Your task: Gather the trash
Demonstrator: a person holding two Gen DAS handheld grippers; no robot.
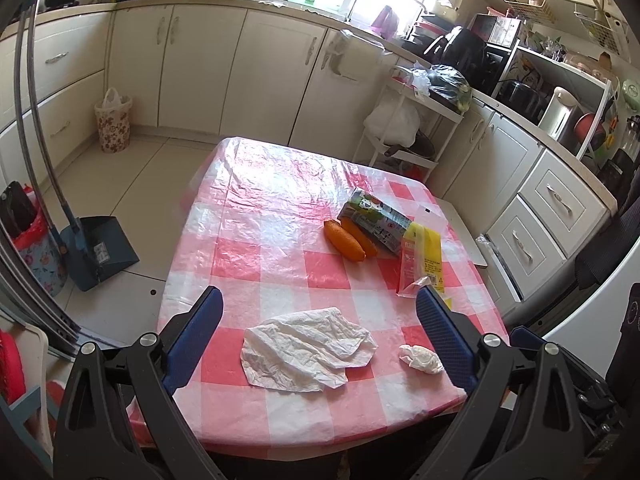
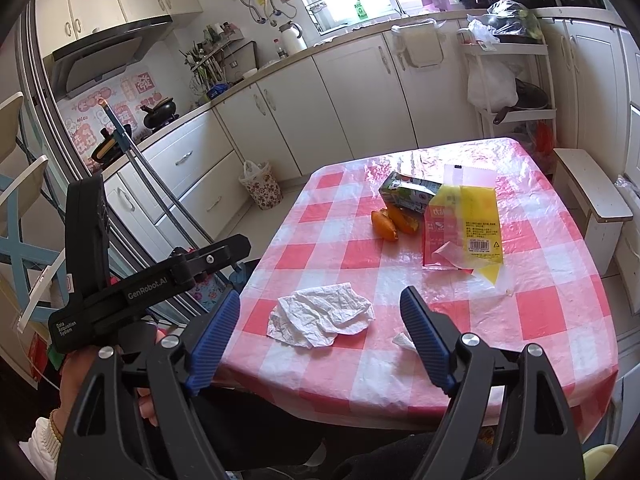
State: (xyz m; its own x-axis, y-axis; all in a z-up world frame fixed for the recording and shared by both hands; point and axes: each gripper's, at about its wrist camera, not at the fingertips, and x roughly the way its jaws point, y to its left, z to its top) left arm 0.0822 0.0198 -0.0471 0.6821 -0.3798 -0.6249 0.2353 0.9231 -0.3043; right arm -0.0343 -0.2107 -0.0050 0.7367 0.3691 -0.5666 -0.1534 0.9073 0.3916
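1. Trash lies on a table [image 1: 224, 264] under a red-and-white checked plastic cover. A crumpled tissue [image 1: 308, 350] sits near the front edge, with a small wad [image 1: 422, 358] just to its right.
2. Farther back – two orange peels [image 1: 348, 240] touch a green carton [image 1: 374, 220]. A yellow-and-red wrapper [image 2: 468, 228] rests partly against the carton; it shows a barcode and fine print too small to read.
3. The left gripper [image 1: 318, 308] hovers over the front edge, jaws wide apart, nothing between them.
4. The right gripper [image 2: 320, 314] – also spread wide and empty – hangs above the tissue.
5. In the right wrist view the left gripper's body reads "GenRobot.AI" and "Data Acquisition System"; a hand [image 2: 80, 372] holds it.
6. A flowered bin [image 1: 113, 122] with a bag liner stands by the cabinets, well apart from the table.
7. A dustpan [image 1: 100, 252] stands on the floor left of the table.
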